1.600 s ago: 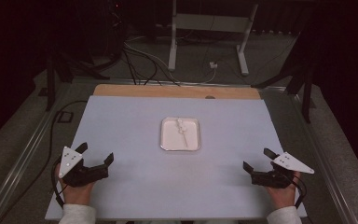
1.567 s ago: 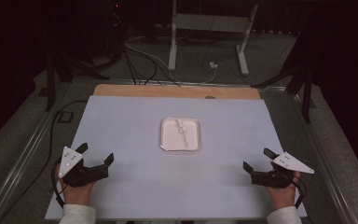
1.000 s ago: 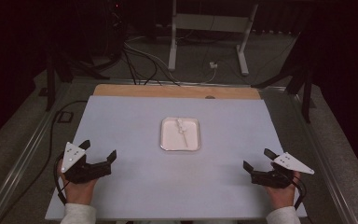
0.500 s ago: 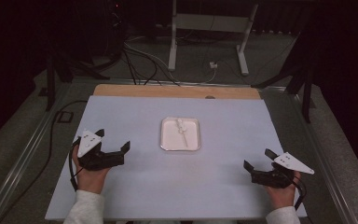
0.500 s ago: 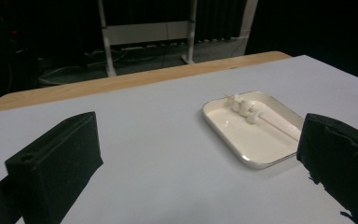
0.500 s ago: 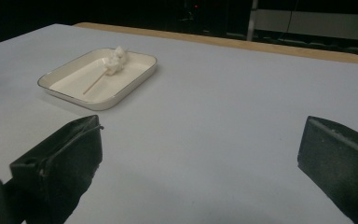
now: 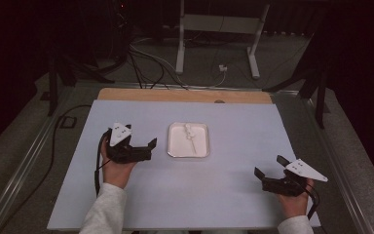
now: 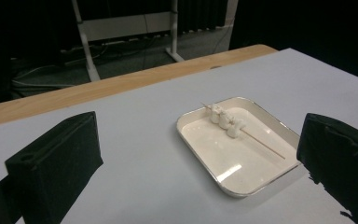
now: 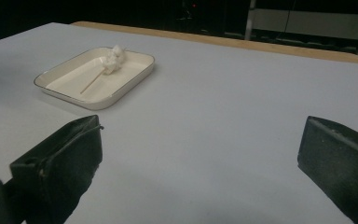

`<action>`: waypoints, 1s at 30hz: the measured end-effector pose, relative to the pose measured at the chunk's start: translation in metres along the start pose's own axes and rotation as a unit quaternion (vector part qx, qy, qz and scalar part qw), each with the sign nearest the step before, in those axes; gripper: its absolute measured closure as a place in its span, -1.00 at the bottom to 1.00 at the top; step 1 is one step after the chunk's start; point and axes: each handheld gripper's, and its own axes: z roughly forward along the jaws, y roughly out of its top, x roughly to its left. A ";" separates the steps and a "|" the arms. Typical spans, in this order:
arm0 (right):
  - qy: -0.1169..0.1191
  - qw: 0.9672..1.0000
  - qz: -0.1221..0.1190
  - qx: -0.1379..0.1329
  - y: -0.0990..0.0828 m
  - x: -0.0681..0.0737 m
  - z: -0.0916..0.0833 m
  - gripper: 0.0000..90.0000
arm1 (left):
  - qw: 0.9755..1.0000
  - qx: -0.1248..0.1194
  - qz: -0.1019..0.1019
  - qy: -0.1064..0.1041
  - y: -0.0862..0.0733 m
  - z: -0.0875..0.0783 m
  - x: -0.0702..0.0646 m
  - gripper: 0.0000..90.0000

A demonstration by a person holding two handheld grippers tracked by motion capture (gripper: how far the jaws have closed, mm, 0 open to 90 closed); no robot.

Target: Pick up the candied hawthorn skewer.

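A white rectangular tray lies in the middle of the pale blue table top. In it rests a thin wooden skewer with a few white marshmallows on its far end. My left gripper is open just left of the tray, its jaws pointing at it with nothing between them. In the left gripper view the tray and marshmallows sit close ahead of the gripper. My right gripper rests open near the front right corner. Its own view shows the gripper far from the tray.
A wooden strip runs along the table's far edge. Beyond it are floor cables and a white metal stand. Metal rails flank the table on both sides. A black cable trails from the left gripper.
The left hand has carried its open gripper forward and to the right, from the front left corner up beside the tray. The right gripper has stayed in place.
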 end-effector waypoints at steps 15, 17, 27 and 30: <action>-0.003 1.000 -0.002 0.006 0.000 0.001 0.001 -1.00 | 0.999 0.030 0.006 -0.013 0.007 0.047 -0.018 -0.99; -0.003 1.000 -0.002 0.007 -0.001 0.001 0.002 -1.00 | 0.999 0.034 0.007 -0.011 0.008 0.052 -0.020 -0.99; -0.006 1.000 -0.002 0.008 -0.001 0.001 0.001 -1.00 | 0.999 0.050 0.000 -0.010 0.008 0.079 -0.029 -0.99; -0.006 1.000 -0.001 0.009 -0.001 0.000 0.001 -1.00 | 0.998 0.057 0.000 -0.011 0.007 0.088 -0.033 -0.99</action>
